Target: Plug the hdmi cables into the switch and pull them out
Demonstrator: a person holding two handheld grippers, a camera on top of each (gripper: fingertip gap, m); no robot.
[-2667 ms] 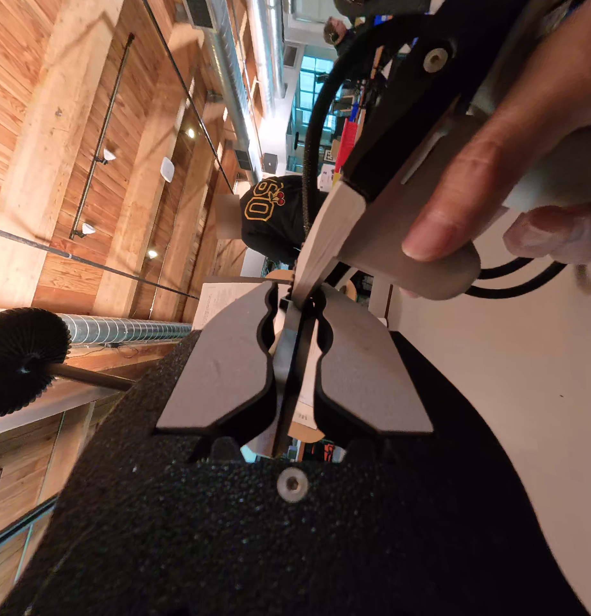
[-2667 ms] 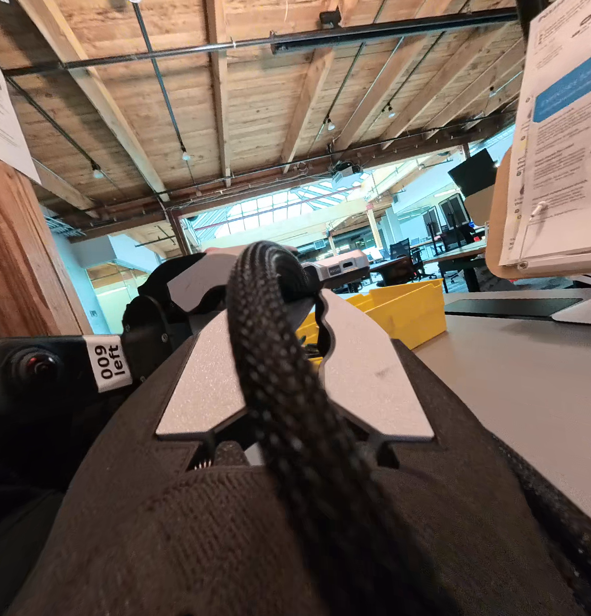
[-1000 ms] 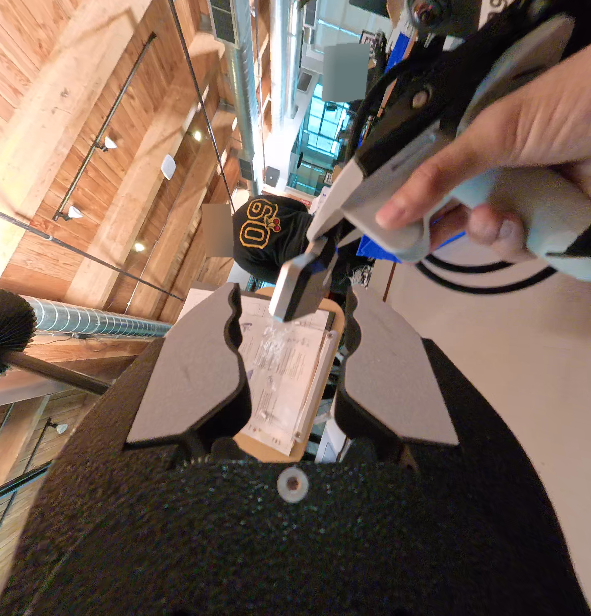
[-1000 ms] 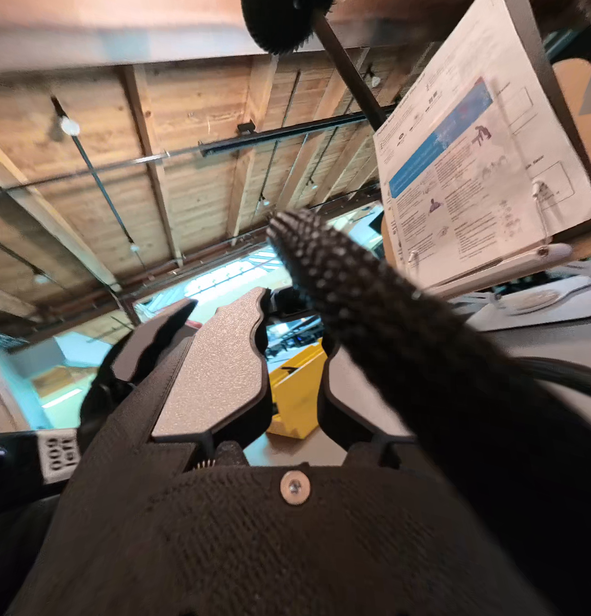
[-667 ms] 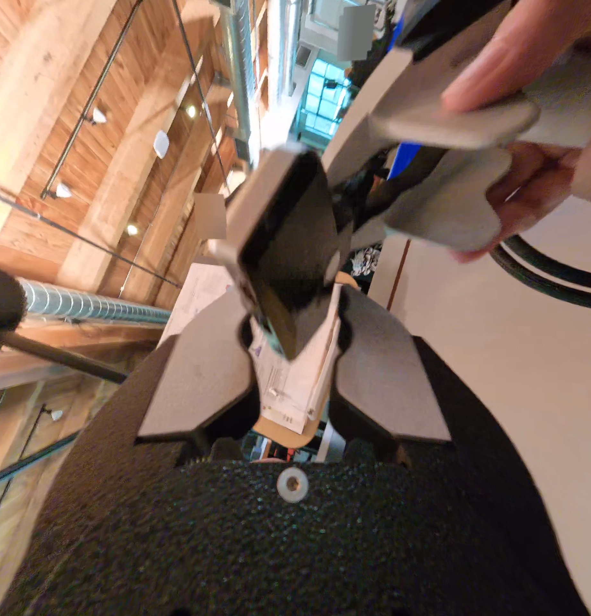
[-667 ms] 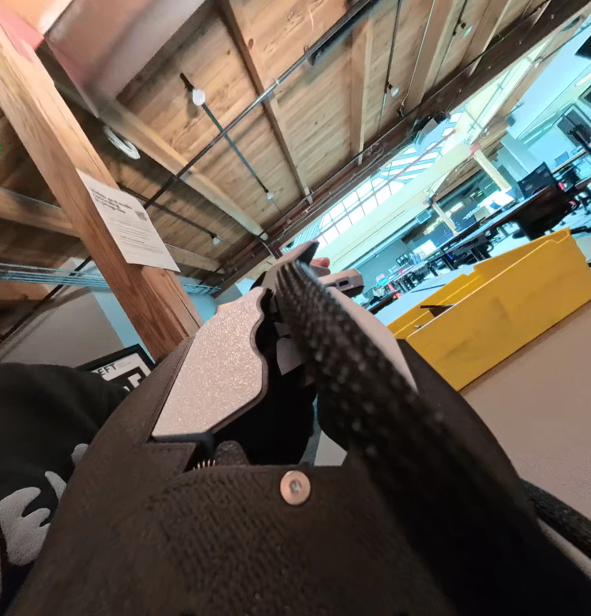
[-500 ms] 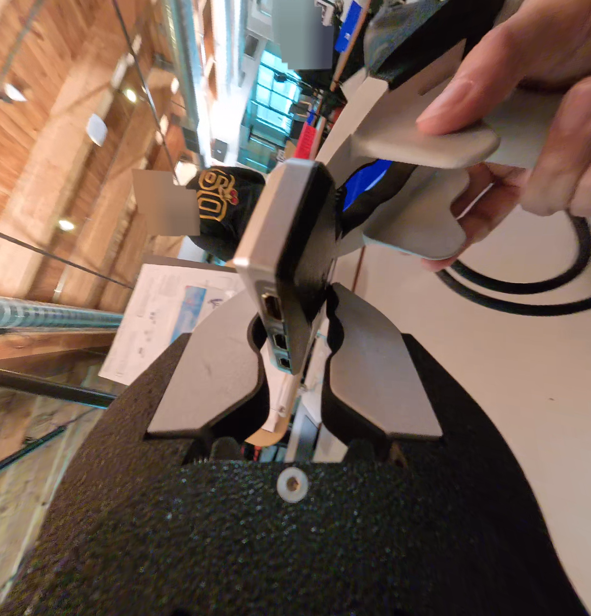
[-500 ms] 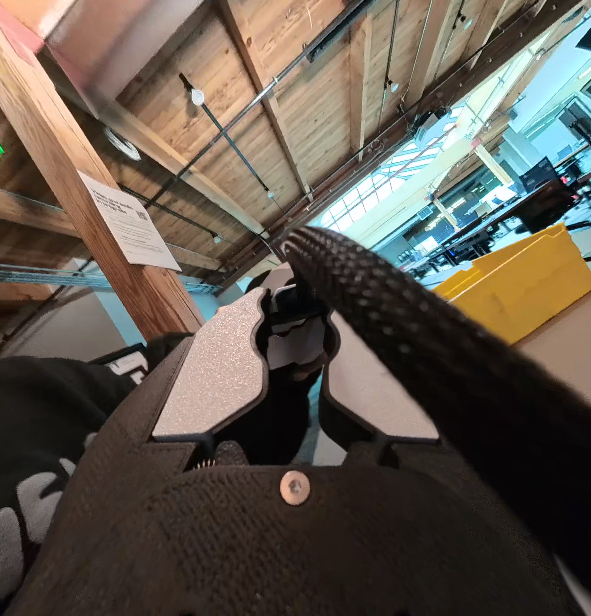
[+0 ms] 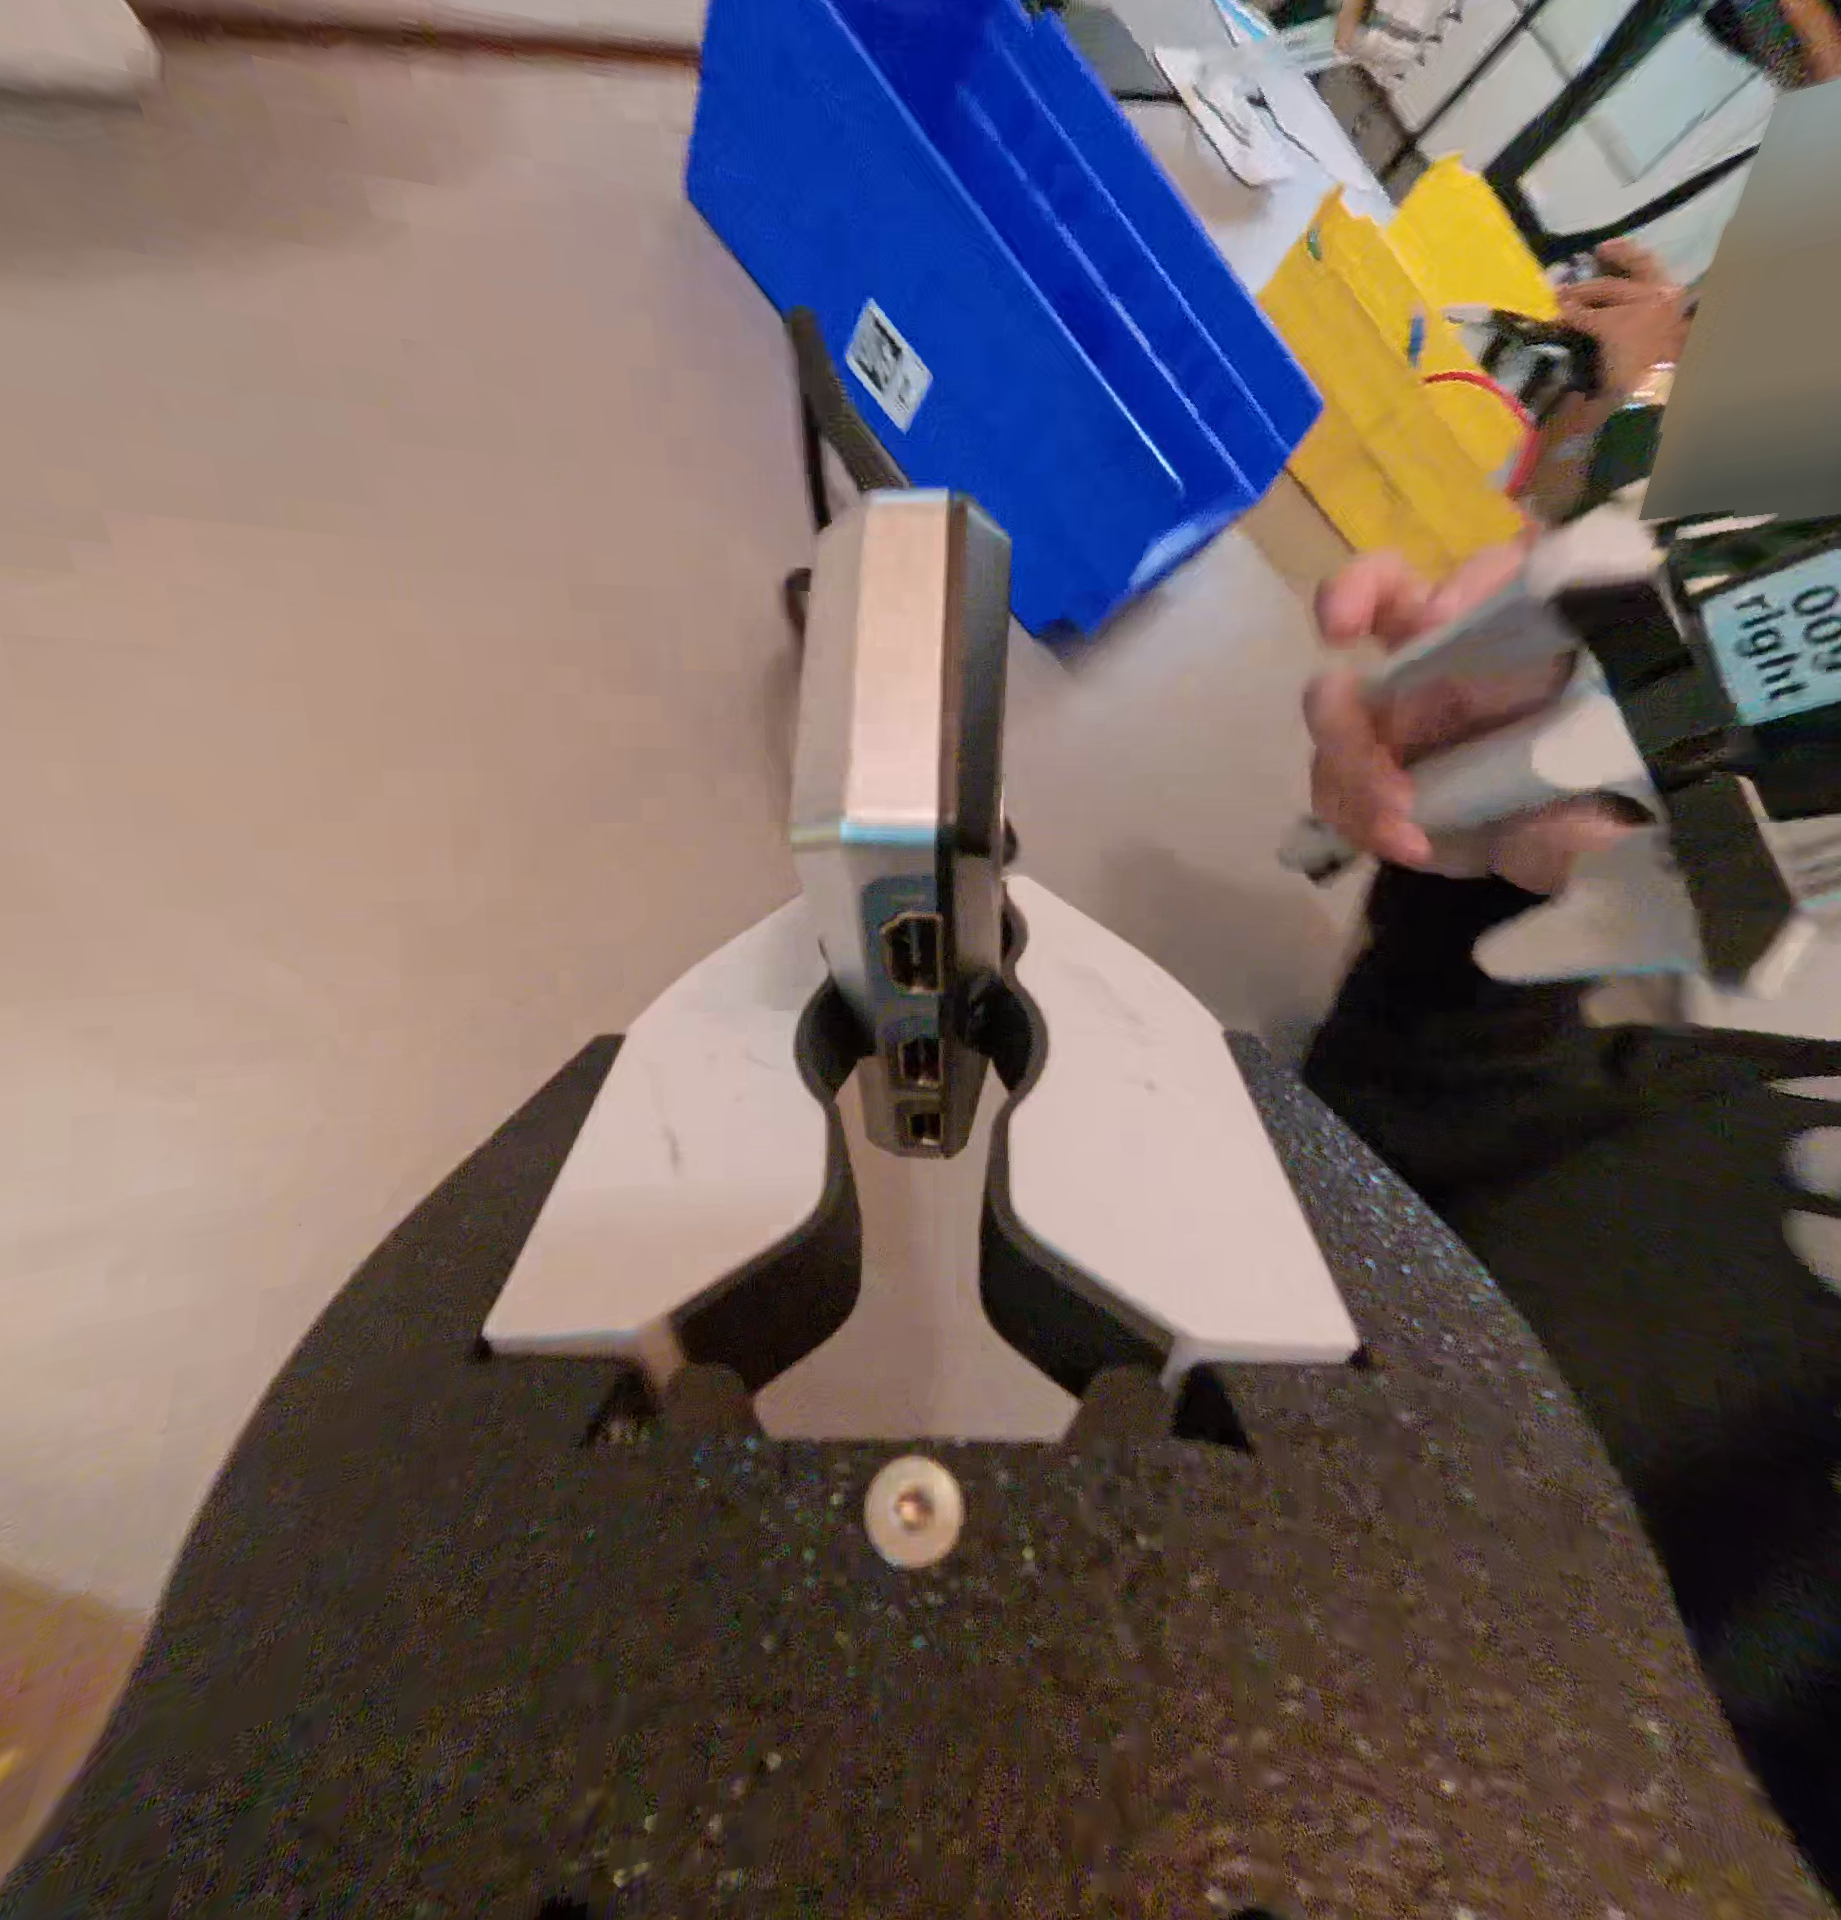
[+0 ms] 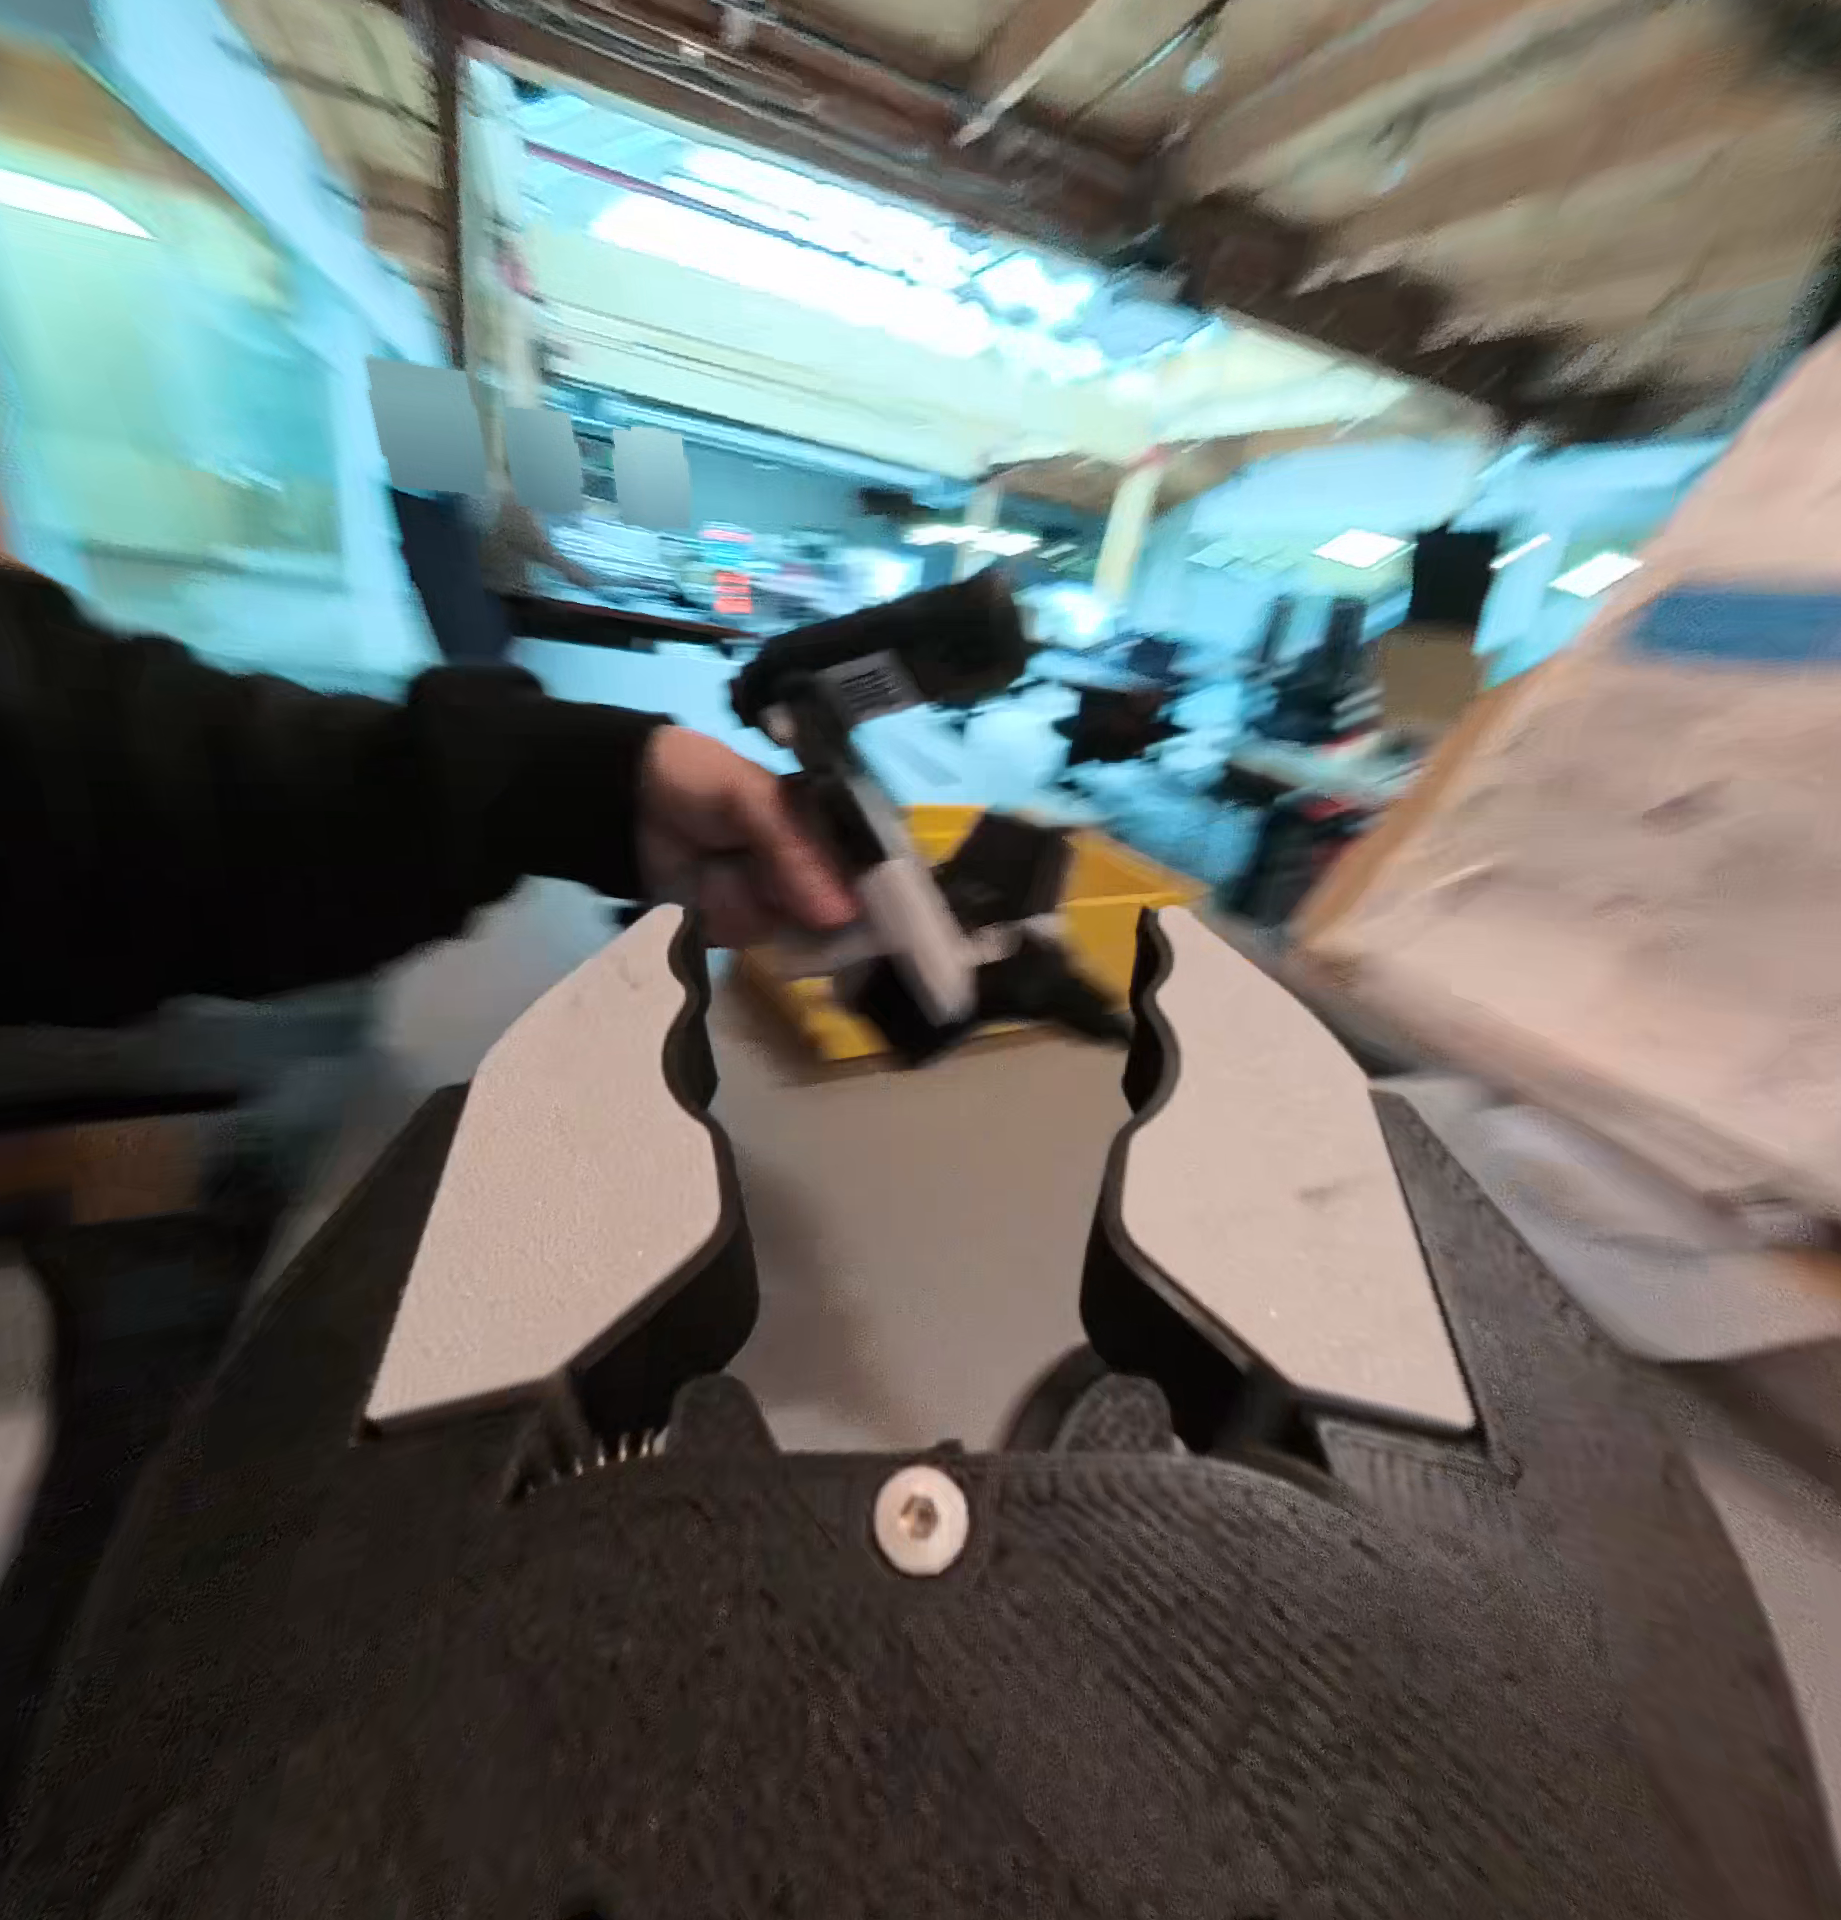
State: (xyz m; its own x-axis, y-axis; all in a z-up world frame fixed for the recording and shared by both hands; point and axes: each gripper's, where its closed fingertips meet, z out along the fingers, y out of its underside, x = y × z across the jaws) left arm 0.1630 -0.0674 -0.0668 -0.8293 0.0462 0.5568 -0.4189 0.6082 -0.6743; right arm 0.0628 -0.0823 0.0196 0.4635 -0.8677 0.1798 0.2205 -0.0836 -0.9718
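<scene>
My left gripper is shut on the HDMI switch, a silver and black box held on edge above the beige table. Its row of three empty ports faces the camera. A black cable lies on the table behind the switch. My right gripper is open and empty. In the left wrist view it is off to the right, held by a hand. The right wrist view is blurred and shows the hand in a black sleeve that holds the left gripper.
A blue bin stands behind the switch, with a yellow bin to its right. The yellow bin also shows in the right wrist view. A large printed sheet fills the right side there.
The switch has passed from the right gripper into the left, which has shut on it. The right gripper has opened and drawn away, and the braided cable no longer crosses its view.
</scene>
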